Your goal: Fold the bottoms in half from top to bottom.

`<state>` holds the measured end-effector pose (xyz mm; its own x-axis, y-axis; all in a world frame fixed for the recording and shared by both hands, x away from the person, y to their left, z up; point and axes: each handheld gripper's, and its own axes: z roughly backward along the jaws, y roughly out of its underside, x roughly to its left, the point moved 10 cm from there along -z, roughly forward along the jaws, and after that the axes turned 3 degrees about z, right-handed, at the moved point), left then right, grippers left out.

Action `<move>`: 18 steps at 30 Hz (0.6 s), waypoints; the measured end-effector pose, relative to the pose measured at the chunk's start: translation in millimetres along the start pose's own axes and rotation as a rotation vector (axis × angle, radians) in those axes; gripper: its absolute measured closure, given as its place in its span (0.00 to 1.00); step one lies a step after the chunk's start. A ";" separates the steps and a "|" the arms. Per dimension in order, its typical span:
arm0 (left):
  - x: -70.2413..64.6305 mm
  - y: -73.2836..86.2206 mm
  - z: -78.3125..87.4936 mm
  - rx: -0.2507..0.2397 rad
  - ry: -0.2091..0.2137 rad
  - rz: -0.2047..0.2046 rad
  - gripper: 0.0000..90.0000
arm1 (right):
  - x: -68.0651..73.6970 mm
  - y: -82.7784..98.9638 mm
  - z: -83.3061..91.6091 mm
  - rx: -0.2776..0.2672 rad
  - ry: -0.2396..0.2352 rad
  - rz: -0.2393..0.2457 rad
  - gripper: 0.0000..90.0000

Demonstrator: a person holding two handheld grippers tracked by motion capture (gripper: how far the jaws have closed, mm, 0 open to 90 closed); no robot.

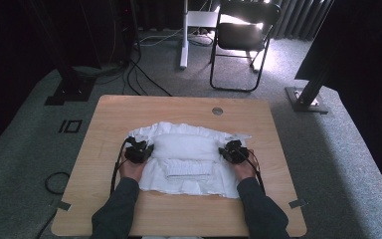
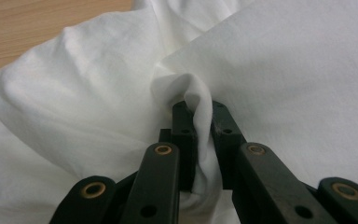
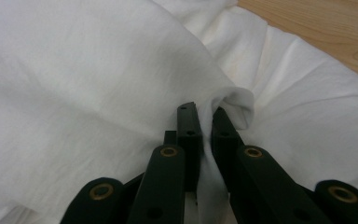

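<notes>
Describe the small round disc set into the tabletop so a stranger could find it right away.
Start at the wooden table and go to its far edge, beyond the white cloth that both grippers pinch. There, a little right of centre, sits a small grey round disc flush in the wood. It is the only round grey spot on the bare surface, apart from the cloth.

Bare table (image 1: 144, 211) lies open all round the bunched white cloth (image 1: 184, 147); its raised middle fold probably blocks crossing.
</notes>
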<state>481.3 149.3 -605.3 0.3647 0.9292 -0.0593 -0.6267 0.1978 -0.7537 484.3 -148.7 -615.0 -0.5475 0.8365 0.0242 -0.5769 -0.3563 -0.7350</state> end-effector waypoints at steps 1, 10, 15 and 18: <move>0.7 -1.8 2.5 -0.006 0.003 0.003 0.93 | -0.6 -0.6 1.7 -0.004 -0.001 0.001 0.95; -1.4 -55.7 60.1 -0.219 0.085 0.060 0.94 | -11.8 -37.7 48.5 -0.189 0.017 -0.035 0.95; -9.1 -88.7 104.5 -0.351 0.169 0.079 0.94 | -17.1 -63.8 82.5 -0.299 0.033 -0.016 0.96; -15.3 -97.1 132.6 -0.421 0.223 0.083 0.94 | -18.8 -78.0 113.6 -0.438 0.036 -0.045 0.96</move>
<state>445.2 157.3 -444.4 0.4925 0.8381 -0.2345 -0.3435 -0.0603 -0.9372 470.8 -183.9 -481.2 -0.5019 0.8637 0.0452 -0.2846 -0.1156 -0.9517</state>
